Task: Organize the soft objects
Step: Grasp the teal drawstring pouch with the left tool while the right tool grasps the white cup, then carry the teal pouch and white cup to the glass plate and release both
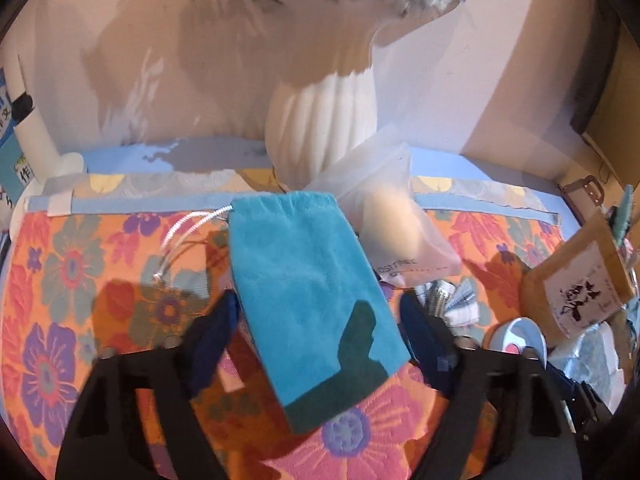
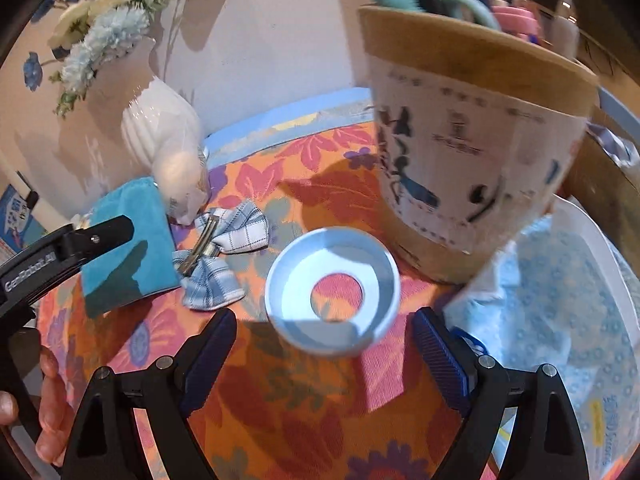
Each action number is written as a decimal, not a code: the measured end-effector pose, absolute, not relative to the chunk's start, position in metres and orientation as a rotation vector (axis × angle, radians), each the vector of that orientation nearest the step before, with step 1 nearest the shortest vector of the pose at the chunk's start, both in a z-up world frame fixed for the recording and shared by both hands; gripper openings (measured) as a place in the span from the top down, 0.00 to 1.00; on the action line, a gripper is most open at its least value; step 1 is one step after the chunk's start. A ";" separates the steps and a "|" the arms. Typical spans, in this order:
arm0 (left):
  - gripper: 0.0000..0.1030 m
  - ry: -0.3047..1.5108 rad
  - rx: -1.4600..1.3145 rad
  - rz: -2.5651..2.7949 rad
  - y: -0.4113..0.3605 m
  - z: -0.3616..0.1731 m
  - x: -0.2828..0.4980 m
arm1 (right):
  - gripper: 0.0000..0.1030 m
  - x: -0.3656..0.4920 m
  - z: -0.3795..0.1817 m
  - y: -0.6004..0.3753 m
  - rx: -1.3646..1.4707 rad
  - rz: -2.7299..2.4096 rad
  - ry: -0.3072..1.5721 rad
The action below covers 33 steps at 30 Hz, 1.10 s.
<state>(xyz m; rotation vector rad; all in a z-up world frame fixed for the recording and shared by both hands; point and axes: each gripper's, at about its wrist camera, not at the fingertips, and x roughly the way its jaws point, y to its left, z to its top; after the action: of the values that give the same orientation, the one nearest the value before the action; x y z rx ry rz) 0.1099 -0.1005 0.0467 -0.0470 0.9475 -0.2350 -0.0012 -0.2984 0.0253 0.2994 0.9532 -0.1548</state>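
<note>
Flowered cloth (image 1: 100, 280) in orange, pink and purple spread over the table; blue pouch (image 1: 308, 292) lying flat on it, drawstring (image 1: 188, 228) trailing off its far left corner; straddled by the left gripper (image 1: 320, 312), dark pads (image 1: 224, 320) standing either side of the pouch's lower half, left pad at its edge, right pad just clear, so jaws spread around it and not pinching. Just beyond the pouch's far right corner, a clear bag (image 1: 400, 232) with a pale rounded lump inside, leaning against a white ribbed vase (image 1: 320, 128) of blue and white flowers. Near the right pad, a plaid bow (image 2: 224, 256) with a metal clip, lying beside the pouch's right edge. Right gripper (image 2: 324, 344) hanging above the cloth, jaws spread wide with nothing between the pads; directly ahead of it a light-blue ring (image 2: 332, 292) with a round hole in the middle. Behind the ring, a tall brown-rimmed holder (image 2: 472, 152) full of pens and scissors; at the far right, a white tub (image 2: 608, 248) lined with pale-blue dotted material. A bare hand (image 2: 48, 408) visible at the lower left of the right wrist view.
</note>
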 end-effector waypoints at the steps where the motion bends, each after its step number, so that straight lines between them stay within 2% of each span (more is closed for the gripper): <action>1: 0.50 0.950 -0.036 -0.221 -0.102 0.044 0.110 | 0.14 0.002 0.026 -0.296 0.286 -0.161 0.949; 2: 0.55 0.940 -0.016 -0.198 -0.101 0.043 0.110 | 0.15 0.004 0.026 -0.293 0.272 -0.162 0.942; 3: 0.65 0.930 -0.004 -0.184 -0.100 0.043 0.109 | 0.19 0.006 0.026 -0.290 0.256 -0.160 0.931; 5: 0.77 0.922 -0.020 -0.191 -0.092 0.042 0.106 | 0.34 0.006 0.026 -0.288 0.236 -0.174 0.916; 7: 0.88 0.918 -0.052 -0.204 -0.085 0.045 0.102 | 0.37 0.005 0.026 -0.287 0.206 -0.204 0.910; 10: 0.93 0.896 -0.084 -0.235 -0.075 0.054 0.089 | 0.40 0.003 0.027 -0.287 0.196 -0.205 0.893; 17: 0.94 0.885 -0.211 -0.347 -0.032 0.085 0.032 | 0.41 -0.028 0.039 -0.287 0.307 -0.046 0.828; 24: 0.94 1.041 -0.271 -0.295 0.021 0.062 -0.021 | 0.40 -0.076 0.045 -0.254 0.232 0.108 0.854; 26: 0.92 1.051 -0.220 -0.239 0.025 0.054 -0.029 | 0.39 -0.081 0.044 -0.246 0.211 0.128 0.859; 27: 0.88 1.056 -0.200 -0.200 0.026 0.049 -0.030 | 0.39 -0.083 0.041 -0.240 0.185 0.129 0.864; 28: 0.77 1.055 -0.178 -0.150 0.026 0.047 -0.029 | 0.38 -0.082 0.038 -0.237 0.175 0.128 0.871; 30: 0.73 1.021 -0.130 -0.083 0.025 0.046 -0.028 | 0.38 -0.082 0.030 -0.234 0.170 0.133 0.885; 32: 0.65 1.012 -0.100 -0.074 0.020 0.045 -0.021 | 0.35 -0.083 0.027 -0.234 0.163 0.128 0.892; 33: 0.39 1.031 -0.100 -0.086 0.016 0.043 -0.015 | 0.35 -0.080 0.025 -0.235 0.165 0.133 0.899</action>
<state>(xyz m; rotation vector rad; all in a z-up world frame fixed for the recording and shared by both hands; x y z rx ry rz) -0.0149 0.0159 0.0426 -0.1003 1.0311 -0.0855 -0.0805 -0.2350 0.0254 0.1655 0.8985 0.1334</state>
